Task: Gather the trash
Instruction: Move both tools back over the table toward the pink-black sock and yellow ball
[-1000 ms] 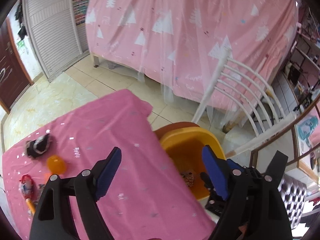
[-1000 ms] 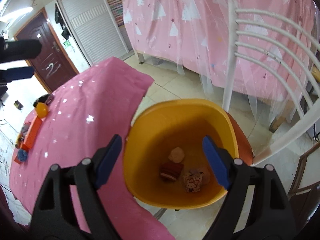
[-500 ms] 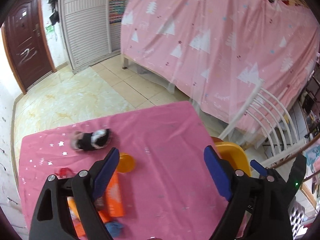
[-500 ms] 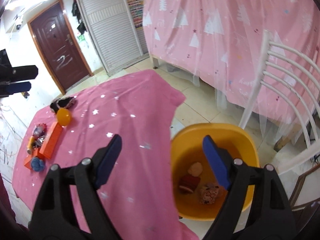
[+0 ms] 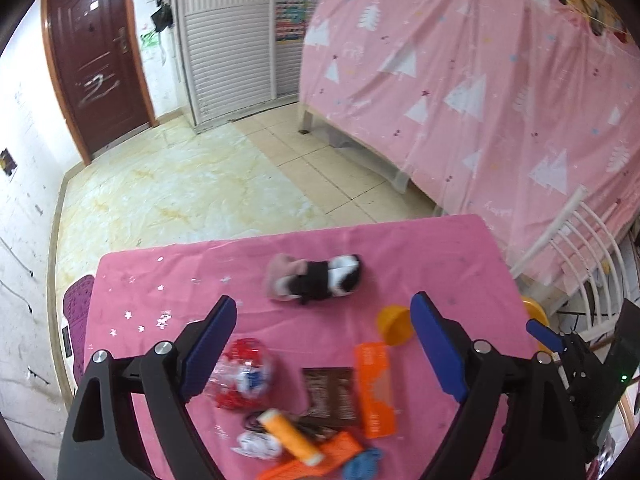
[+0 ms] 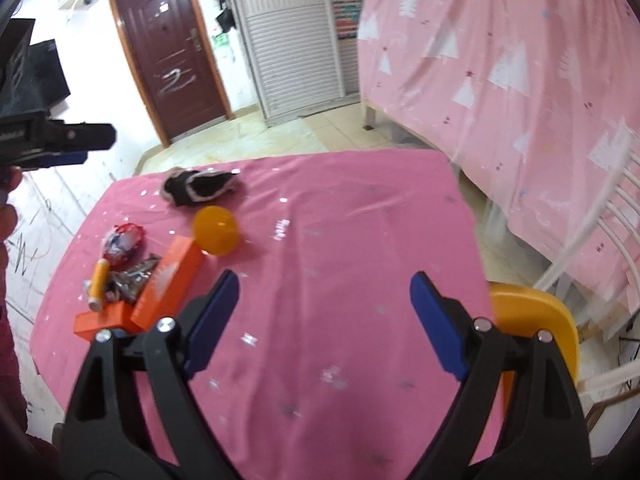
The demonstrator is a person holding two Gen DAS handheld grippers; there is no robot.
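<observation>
Trash lies on a pink tablecloth [image 5: 420, 256]: a black-and-white crumpled wrapper [image 5: 320, 278], an orange half-ball [image 5: 395, 325], a red-and-white foil wrapper [image 5: 242, 374], a brown wrapper [image 5: 330, 390], an orange box [image 5: 375, 388], an orange tube [image 5: 290, 436]. My left gripper [image 5: 322, 344] is open and empty above this pile. My right gripper [image 6: 322, 324] is open and empty over the bare cloth [image 6: 340, 248], right of the pile [image 6: 160, 276]. The yellow bin [image 6: 532, 320] stands at the table's right edge.
A white slatted chair [image 6: 592, 240] stands behind the bin. A pink bed curtain [image 5: 500, 80] fills the right side. A dark door [image 5: 100, 60] and tiled floor [image 5: 180, 184] lie beyond the table. The left gripper shows at the left edge of the right wrist view [image 6: 56, 140].
Both grippers have swung left, away from the yellow bin and toward the trash pile on the table. Both stay open and empty.
</observation>
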